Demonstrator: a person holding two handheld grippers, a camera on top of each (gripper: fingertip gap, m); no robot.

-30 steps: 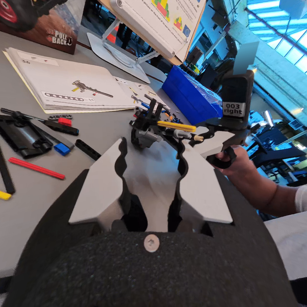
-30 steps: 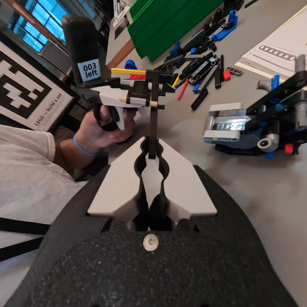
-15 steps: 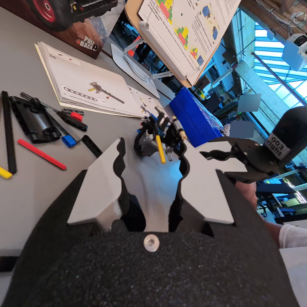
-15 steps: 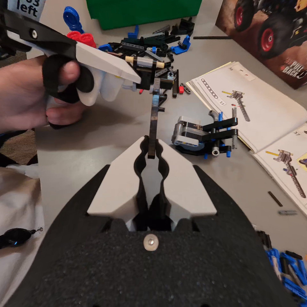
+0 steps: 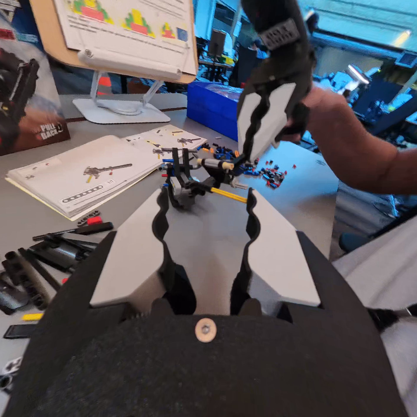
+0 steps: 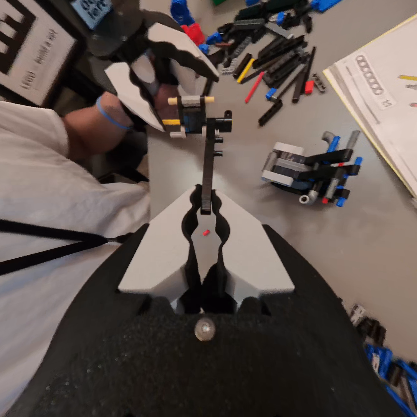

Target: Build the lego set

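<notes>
Black beam [image 6: 207,178] pinched in right tongs [image 6: 205,198], left tongs [image 5: 204,198] agape.

The left gripper [image 6: 189,99] now stands off the small sub-assembly [image 6: 198,117] with its fingers spread, where half a second earlier it seemed to touch it. The right gripper [image 6: 205,198] (pinching the black beam [image 6: 208,167]) now points steeply down over the table [image 5: 293,203].

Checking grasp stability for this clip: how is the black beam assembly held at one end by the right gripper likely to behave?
The black beam assembly looks stiff. Pinched only at its bottom end by the right gripper, its block-heavy top probably levers it sideways. The yellow axle may slide out.
</notes>
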